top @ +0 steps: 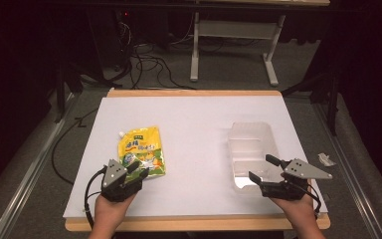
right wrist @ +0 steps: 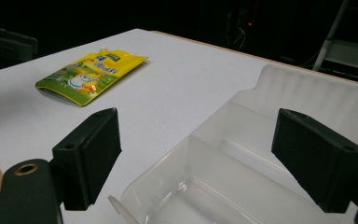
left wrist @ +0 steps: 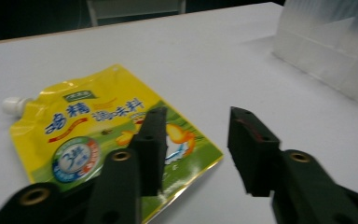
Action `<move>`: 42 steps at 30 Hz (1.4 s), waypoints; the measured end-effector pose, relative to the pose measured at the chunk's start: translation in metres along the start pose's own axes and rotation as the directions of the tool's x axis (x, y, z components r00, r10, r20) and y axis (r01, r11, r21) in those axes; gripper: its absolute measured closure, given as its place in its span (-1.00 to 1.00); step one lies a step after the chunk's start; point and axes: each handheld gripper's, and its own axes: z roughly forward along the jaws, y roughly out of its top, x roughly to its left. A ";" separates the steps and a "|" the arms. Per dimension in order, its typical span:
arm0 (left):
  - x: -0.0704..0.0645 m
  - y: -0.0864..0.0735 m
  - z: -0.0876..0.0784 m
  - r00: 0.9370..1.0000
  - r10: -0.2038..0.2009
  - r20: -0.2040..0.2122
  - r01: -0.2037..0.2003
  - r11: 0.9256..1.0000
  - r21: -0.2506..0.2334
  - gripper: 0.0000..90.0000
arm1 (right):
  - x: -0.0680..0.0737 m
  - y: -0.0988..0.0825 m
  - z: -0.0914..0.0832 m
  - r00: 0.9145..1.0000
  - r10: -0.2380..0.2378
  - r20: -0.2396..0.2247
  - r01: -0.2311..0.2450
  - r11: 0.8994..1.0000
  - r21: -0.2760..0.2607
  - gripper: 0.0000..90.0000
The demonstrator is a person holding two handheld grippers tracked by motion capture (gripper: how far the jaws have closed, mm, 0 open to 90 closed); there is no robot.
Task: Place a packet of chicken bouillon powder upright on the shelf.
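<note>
Two things matter on the desk [top: 194, 107]: the yellow spouted pouch [top: 141, 151] on your left half and the clear plastic tray [top: 251, 149] on your right half, well apart from each other. Pouch lies flat, long axis running away from you and leaning a bit left, white spout [left wrist: 13, 105] at the far-left corner, bottom edge nearest your left gripper [top: 138, 169]. That gripper sits right at the pouch's near edge, so your left hand [top: 110, 209] is clearly the nearer one for it. In the left gripper view the left jaw sits in front of the pouch's lower print and the other is over bare desk to the side of the pouch's corner; jaws are parted to a moderate gap, nothing pinched between them, and I cannot tell if the one jaw actually touches the film. The pouch lies forward and to the left of the gripper's line, so the move likely needs a small shift that way to straddle the edge. Your right gripper [top: 262, 169] hovers at the tray's near end, jaws spread wide; in the right gripper view one jaw is outside the tray's side wall and the other over the tray's inside, so they bracket that wall without gripping it. Tray's long axis also runs away from you, divider wall [right wrist: 242, 161] across the middle.
</note>
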 end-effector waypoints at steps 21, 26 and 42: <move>0.100 -0.018 0.059 0.903 -0.153 -0.402 0.243 0.953 0.183 1.00 | 0.001 -0.005 -0.004 1.000 -0.003 -0.003 0.003 1.000 0.023 -0.60; 0.098 -0.017 0.068 0.929 -0.135 -0.345 0.220 0.950 0.220 1.00 | 0.002 -0.006 -0.005 1.000 0.000 -0.002 0.000 1.000 0.026 -0.58; 0.018 -0.009 0.089 1.000 0.001 -0.010 0.002 0.956 0.294 1.00 | 0.003 -0.005 -0.005 1.000 0.009 -0.017 -0.008 1.000 0.026 -0.53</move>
